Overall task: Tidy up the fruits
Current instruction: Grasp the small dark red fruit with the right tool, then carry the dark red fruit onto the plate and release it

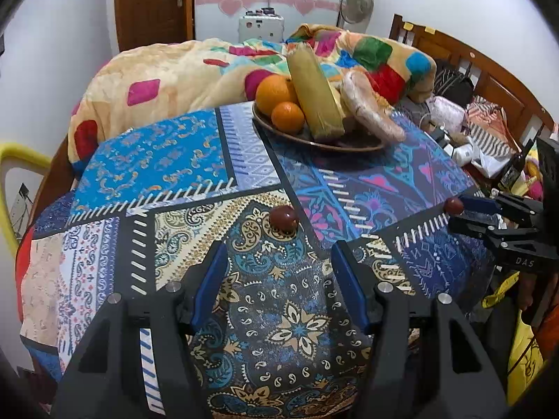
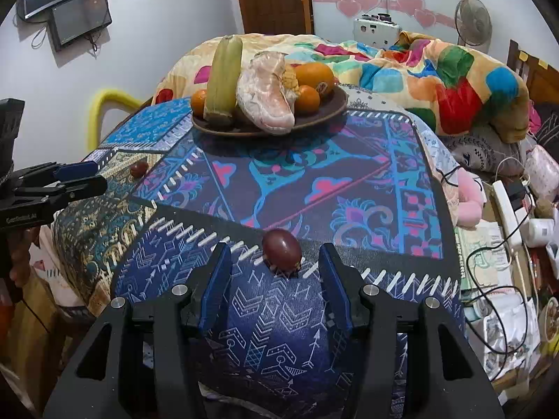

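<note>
Two small dark red fruits lie on the patterned cloth. One fruit [image 1: 283, 219] sits just ahead of my left gripper [image 1: 277, 248], whose blue pads stand apart and touch nothing. The other fruit [image 2: 281, 249] rests between the tips of my right gripper [image 2: 274, 246], with a gap to each pad. Each gripper also shows from the side in the other view: the right gripper [image 1: 457, 214] with its fruit [image 1: 453, 205], the left gripper [image 2: 99, 175] with its fruit [image 2: 139, 168]. At the far edge a brown plate [image 1: 314, 145] [image 2: 340, 103] holds oranges [image 1: 276, 92], a corn cob [image 1: 314, 94] and a plastic-wrapped item [image 1: 370, 108].
Behind the table a colourful blanket [image 1: 174, 76] is heaped on a bed. Cables, a power strip [image 2: 506, 206] and papers crowd the right side below the table edge. A yellow frame [image 2: 104, 104] stands at the left. A fan [image 2: 473, 21] is by the far wall.
</note>
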`<move>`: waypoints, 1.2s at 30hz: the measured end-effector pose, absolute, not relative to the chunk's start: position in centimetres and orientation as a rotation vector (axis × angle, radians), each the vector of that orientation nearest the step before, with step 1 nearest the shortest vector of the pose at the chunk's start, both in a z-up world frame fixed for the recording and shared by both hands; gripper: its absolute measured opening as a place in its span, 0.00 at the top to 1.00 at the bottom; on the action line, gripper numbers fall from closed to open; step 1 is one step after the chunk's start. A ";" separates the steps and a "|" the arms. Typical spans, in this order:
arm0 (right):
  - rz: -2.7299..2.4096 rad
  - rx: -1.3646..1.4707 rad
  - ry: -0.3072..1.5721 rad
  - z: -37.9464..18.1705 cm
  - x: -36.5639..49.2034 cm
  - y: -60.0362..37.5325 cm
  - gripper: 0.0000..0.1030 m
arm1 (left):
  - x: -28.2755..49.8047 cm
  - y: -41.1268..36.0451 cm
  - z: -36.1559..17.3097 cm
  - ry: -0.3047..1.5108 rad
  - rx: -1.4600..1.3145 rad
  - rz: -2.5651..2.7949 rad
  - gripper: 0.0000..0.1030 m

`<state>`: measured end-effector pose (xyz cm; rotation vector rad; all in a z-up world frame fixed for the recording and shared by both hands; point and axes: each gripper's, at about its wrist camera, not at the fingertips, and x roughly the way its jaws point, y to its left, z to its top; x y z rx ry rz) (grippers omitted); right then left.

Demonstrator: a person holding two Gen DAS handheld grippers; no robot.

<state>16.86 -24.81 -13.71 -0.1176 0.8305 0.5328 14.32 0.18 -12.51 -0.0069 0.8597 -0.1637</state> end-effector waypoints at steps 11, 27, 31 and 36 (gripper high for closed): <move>0.550 -0.142 0.812 -13.8 16.7 -25.0 0.81 | 16.9 -0.8 -14.3 0.880 0.040 -0.154 0.66; 0.595 -0.099 0.734 -11.2 16.9 -25.9 0.82 | 17.0 -1.0 -12.7 0.829 0.062 -0.153 0.86; 0.584 -0.090 0.687 -9.6 17.8 -26.2 0.82 | 17.1 -1.4 -11.1 0.790 0.056 -0.153 0.86; 0.574 -0.090 0.646 -8.3 19.6 -26.1 0.82 | 18.2 -2.4 -9.1 0.745 0.025 -0.176 0.86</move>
